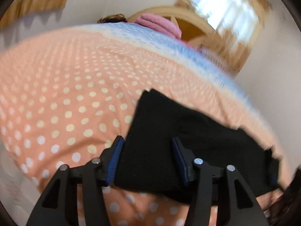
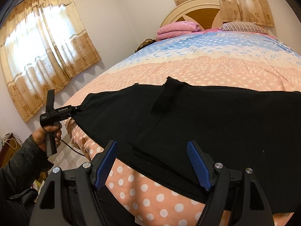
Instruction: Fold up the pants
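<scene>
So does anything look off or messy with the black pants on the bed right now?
Slightly. On the black pants a loose flap is turned up and lies crooked along the far edge, so the cloth is not flat. The near edge hangs over the side of the polka-dot bed cover. Nothing looks torn or spilled.

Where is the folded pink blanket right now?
In the right wrist view, the folded pink blanket lies at the bed's far end, against the round wooden headboard, left of the striped pillow.
</scene>
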